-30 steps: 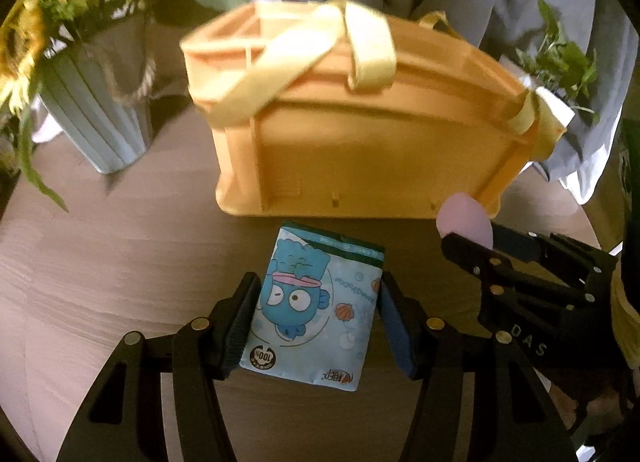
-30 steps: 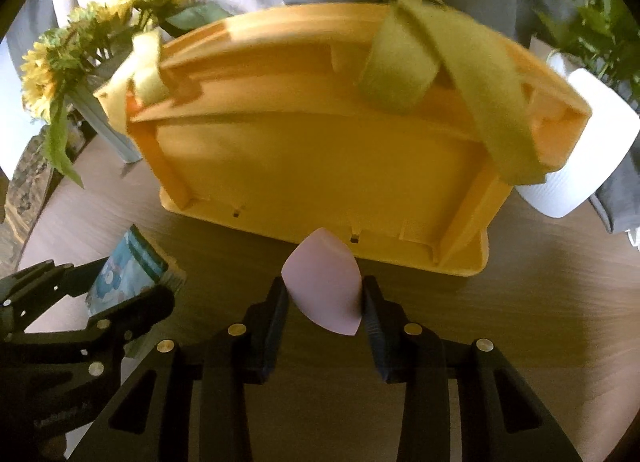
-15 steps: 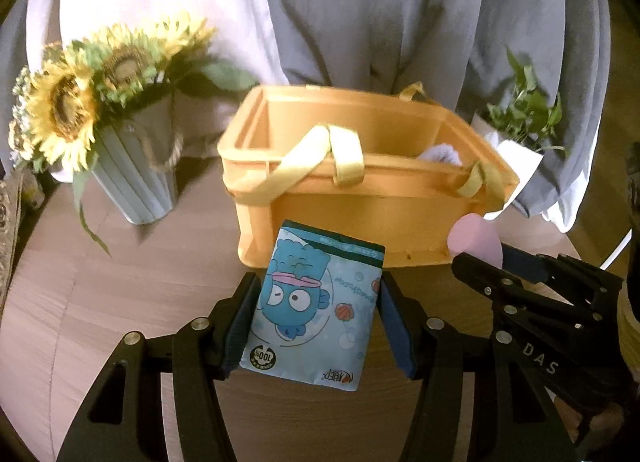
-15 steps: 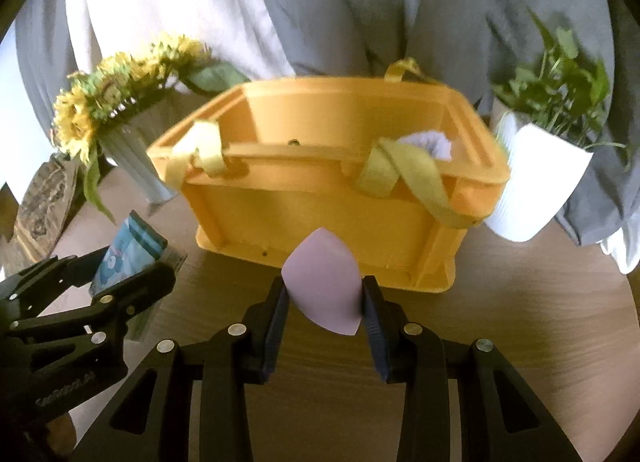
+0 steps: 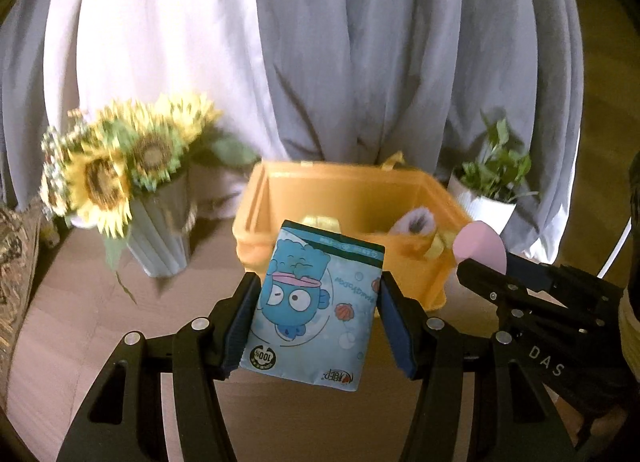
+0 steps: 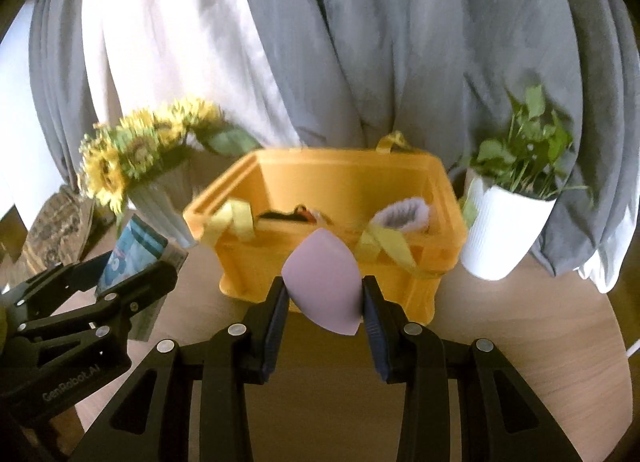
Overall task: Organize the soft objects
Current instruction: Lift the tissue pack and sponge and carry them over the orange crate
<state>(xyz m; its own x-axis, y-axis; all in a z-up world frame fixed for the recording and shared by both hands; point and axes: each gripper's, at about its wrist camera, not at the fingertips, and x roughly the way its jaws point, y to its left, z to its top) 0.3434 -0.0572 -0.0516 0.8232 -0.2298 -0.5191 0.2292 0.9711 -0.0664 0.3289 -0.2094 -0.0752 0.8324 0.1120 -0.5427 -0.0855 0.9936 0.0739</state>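
Observation:
My left gripper [image 5: 318, 316] is shut on a blue tissue pack [image 5: 316, 302] with a cartoon fish, held above the table in front of the orange basket [image 5: 348, 198]. My right gripper [image 6: 324, 296] is shut on a pink sponge [image 6: 322, 282], also held in front of the basket [image 6: 344, 178]. The basket is open and holds a white fluffy thing [image 6: 404, 214] and a dark item. The sponge [image 5: 480, 242] and the right gripper show at the right of the left wrist view; the tissue pack [image 6: 134, 250] shows at the left of the right wrist view.
A grey vase of sunflowers [image 5: 120, 170] stands left of the basket. A white pot with a green plant [image 6: 508, 230] stands to its right. Grey and white curtains [image 6: 320, 42] hang behind. The wooden table [image 6: 520, 342] ends in a round edge at right.
Both grippers have risen with their objects. The basket now sits lower and farther in view, and its open inside shows.

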